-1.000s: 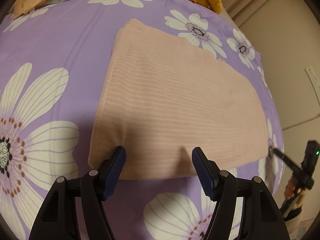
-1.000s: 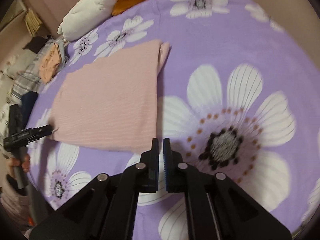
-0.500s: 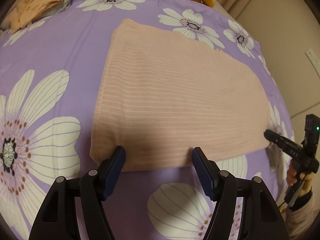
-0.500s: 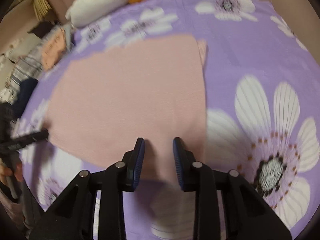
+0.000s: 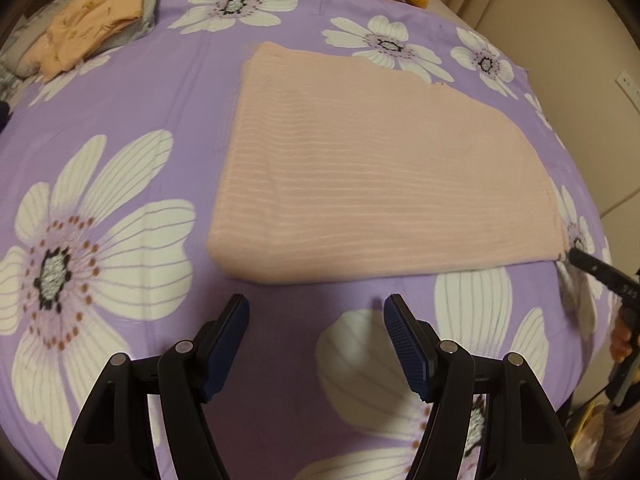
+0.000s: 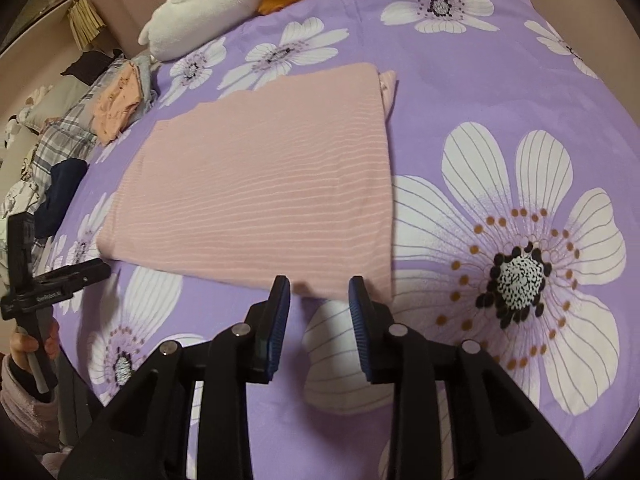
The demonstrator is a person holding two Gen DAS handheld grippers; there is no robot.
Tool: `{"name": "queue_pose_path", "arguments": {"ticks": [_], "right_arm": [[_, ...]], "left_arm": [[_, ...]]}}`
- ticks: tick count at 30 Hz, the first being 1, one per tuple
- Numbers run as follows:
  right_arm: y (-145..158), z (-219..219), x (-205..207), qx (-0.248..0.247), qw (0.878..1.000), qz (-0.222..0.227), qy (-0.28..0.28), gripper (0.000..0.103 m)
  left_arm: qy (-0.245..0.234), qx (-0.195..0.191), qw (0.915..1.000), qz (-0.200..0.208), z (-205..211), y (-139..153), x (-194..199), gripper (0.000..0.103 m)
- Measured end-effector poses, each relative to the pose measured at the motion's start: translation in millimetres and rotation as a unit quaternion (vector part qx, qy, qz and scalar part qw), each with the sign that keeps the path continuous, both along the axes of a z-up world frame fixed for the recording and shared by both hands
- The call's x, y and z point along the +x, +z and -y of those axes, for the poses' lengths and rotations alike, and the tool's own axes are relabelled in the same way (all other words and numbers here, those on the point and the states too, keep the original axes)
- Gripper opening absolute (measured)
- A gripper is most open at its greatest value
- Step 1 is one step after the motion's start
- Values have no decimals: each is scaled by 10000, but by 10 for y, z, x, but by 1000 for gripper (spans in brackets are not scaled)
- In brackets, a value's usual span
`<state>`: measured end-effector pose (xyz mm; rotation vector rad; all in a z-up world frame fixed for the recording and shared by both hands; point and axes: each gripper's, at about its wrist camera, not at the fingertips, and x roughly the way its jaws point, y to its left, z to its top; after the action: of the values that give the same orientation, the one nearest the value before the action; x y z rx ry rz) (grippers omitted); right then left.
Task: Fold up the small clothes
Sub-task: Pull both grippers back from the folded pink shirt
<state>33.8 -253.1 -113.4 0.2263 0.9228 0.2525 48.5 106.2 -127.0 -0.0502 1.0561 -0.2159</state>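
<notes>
One folded pink ribbed garment (image 5: 384,176) on the purple flowered bedsheet (image 5: 160,92), two grippers, both empty.

Count: one pink piece lying flat mid-bed, one white plush toy with orange bits (image 6: 208,4) up at 11 o'clock in the right wrist view, and one pile of other clothes (image 6: 116,100) at 9-10 o'clock. The right view shows a second layer peeking out past the garment's far corner at 12 o'clock, plus plaid and navy fabric in that pile; the left view shows only the pile's orange printed piece on top. The left gripper (image 5: 316,316) is spread wide, just short of the garment's near edge, touching nothing. The right gripper (image 6: 320,292) is partway apart and opening, its tips at the near hem with no cloth pinched between.
</notes>
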Motion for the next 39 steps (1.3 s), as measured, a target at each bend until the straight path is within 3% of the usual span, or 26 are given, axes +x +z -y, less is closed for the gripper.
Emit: {"name": "queue_pose_path", "arguments": {"ticks": [7, 19, 22, 28, 34, 39], "right_arm": [[164, -130, -56, 192, 9995, 211, 123, 45], [256, -441, -15, 288, 9979, 286, 498, 51], [260, -518, -7, 264, 9974, 288, 598, 52], [239, -618, 30, 314, 9965, 244, 733, 52], [202, -673, 39, 400, 9956, 200, 819, 52], [158, -709, 51, 433, 9953, 157, 847, 53]], "left_arm": [[267, -143, 9995, 34, -108, 30, -2, 73], [429, -604, 9972, -132, -196, 5, 56, 73], [462, -885, 9948, -210, -250, 6, 65, 73], [632, -1833, 9801, -430, -468, -3, 57, 73], [799, -2753, 9557, -662, -696, -75, 85, 73], [989, -3231, 9389, -652, -767, -141, 236, 73]]}}
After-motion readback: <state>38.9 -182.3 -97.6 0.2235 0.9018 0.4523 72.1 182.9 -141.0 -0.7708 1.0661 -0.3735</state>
